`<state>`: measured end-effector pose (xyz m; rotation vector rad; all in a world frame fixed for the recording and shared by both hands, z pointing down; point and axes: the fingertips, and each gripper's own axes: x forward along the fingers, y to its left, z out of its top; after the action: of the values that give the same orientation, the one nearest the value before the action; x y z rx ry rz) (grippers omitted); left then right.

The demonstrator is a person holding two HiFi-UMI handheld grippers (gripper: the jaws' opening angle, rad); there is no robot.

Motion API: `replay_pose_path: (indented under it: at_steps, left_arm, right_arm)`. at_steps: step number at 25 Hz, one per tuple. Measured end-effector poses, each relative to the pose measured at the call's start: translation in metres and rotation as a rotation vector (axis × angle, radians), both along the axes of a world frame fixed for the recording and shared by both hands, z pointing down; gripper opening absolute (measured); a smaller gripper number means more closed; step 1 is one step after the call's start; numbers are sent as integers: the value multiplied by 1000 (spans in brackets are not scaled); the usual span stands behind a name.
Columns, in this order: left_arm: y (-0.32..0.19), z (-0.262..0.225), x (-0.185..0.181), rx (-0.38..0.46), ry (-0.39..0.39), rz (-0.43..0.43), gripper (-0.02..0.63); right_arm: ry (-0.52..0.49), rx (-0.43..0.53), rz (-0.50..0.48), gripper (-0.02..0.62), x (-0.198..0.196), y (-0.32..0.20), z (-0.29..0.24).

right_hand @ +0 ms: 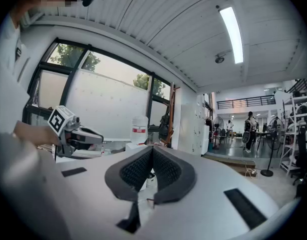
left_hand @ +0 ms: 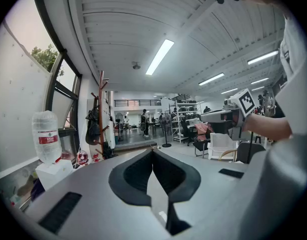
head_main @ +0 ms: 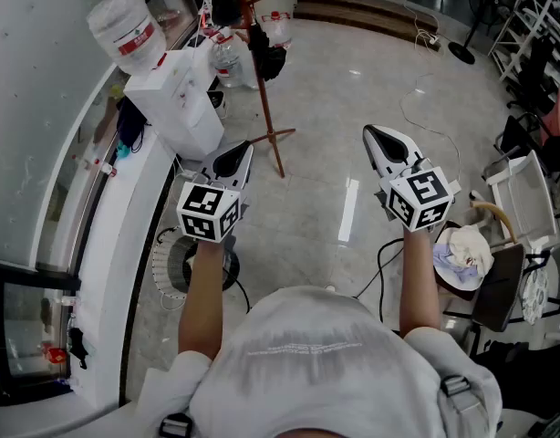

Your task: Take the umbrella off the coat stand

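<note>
The coat stand point(head_main: 266, 89) is a red-brown pole with pegs on spread feet, at the far middle of the floor. Dark items point(head_main: 267, 57) hang from its pegs; I cannot tell which one is the umbrella. The stand point(left_hand: 100, 114) shows left of centre in the left gripper view with a dark bundle point(left_hand: 92, 126) on it, and the stand point(right_hand: 171, 115) is also far off in the right gripper view. My left gripper point(head_main: 234, 160) and right gripper point(head_main: 382, 136) are held side by side, well short of the stand. Both are shut and hold nothing.
A white water dispenser point(head_main: 175, 103) with an upturned bottle point(head_main: 123, 27) stands left of the stand along the window wall. A fan point(head_main: 184, 263) sits on the floor by my left arm. Chairs and a white crate point(head_main: 526, 190) crowd the right. Cables point(head_main: 426, 108) cross the floor.
</note>
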<state>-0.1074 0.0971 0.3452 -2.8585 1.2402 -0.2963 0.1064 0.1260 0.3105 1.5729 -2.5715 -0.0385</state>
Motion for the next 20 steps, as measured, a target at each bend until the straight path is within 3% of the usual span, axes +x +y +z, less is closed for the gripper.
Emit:
replay_pose_path:
  at_steps: [9,20]
  left_arm:
    - [3,2,7,-5,-8,0,15]
    - [7,6,27,-16,-27,-8,15]
  right_arm:
    - [-12,-2,2,23,8,2,1]
    - [-155,-66,-26,23,32,4,17]
